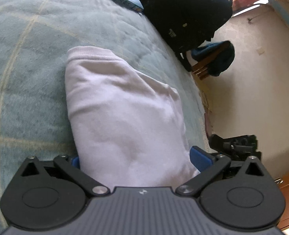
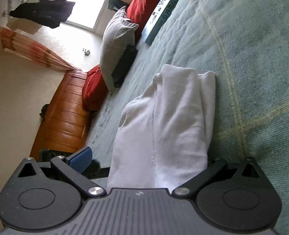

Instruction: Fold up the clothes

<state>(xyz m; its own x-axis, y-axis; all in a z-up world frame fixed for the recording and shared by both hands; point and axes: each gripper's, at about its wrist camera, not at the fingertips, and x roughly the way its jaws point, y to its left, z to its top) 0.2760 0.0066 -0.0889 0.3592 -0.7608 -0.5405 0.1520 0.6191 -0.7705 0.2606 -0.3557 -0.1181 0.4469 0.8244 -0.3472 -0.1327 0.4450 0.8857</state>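
A folded white garment (image 1: 121,107) lies on the grey-green checked blanket (image 1: 26,58), with its ribbed hem at the far end. My left gripper (image 1: 138,158) stands wide open, and the garment's near end fills the gap between its blue pads (image 1: 201,156). In the right wrist view the same garment (image 2: 168,117) shows as a thick layered bundle on the blanket (image 2: 252,78). My right gripper (image 2: 147,159) is also wide open around the near end. Its left pad (image 2: 81,158) is clear of the cloth, and the right pad is hidden behind it.
A book (image 2: 164,13) lies further up the bed, beside red cushions (image 2: 144,4) and a grey pillow (image 2: 117,45). A black backpack (image 1: 187,15) stands at the bed's edge. A wooden bed frame (image 2: 66,113) and pale floor (image 1: 252,78) lie beyond.
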